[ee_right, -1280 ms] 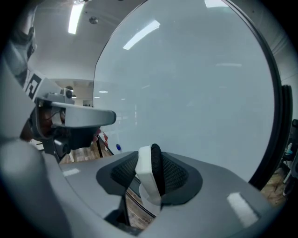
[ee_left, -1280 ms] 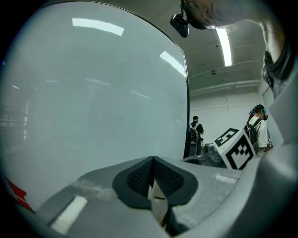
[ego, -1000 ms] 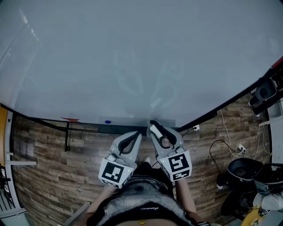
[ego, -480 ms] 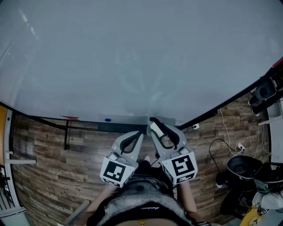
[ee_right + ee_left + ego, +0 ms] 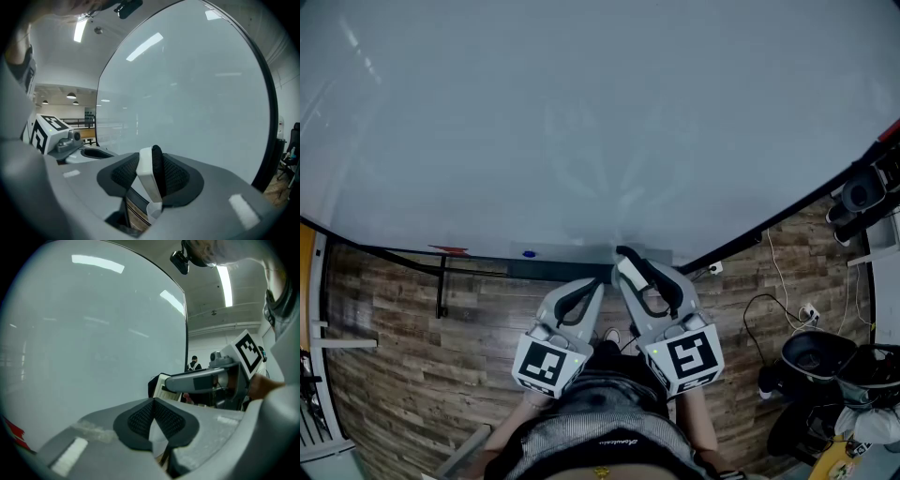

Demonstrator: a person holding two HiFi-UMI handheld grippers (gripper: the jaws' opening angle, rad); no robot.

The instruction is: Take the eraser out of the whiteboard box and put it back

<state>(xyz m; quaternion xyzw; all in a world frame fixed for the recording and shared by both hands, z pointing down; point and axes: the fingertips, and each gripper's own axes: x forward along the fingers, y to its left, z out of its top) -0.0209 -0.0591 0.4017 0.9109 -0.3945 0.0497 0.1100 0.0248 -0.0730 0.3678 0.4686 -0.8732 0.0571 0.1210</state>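
The eraser [image 5: 149,173], white-backed with black felt, stands on edge between the pads of my right gripper [image 5: 151,177], which is shut on it. In the head view that right gripper [image 5: 625,260] hangs just in front of the whiteboard's [image 5: 581,122] lower edge, over the grey whiteboard box [image 5: 664,257]. Beside it on the left, my left gripper [image 5: 594,283] is shut with its pads together and holds nothing. From the left gripper view, the left gripper [image 5: 153,419] points at the board, and the eraser [image 5: 161,384] shows beyond it in the right gripper's jaws.
A red marker [image 5: 448,251] and a blue cap [image 5: 528,254] lie on the board's ledge to the left. Wood floor lies below. Cables with a socket [image 5: 808,315], a black bin [image 5: 817,361] and dark equipment [image 5: 862,197] stand at the right.
My right gripper has risen a little with the eraser held in it, its marker cube drifting toward the camera. The left gripper has stayed put.
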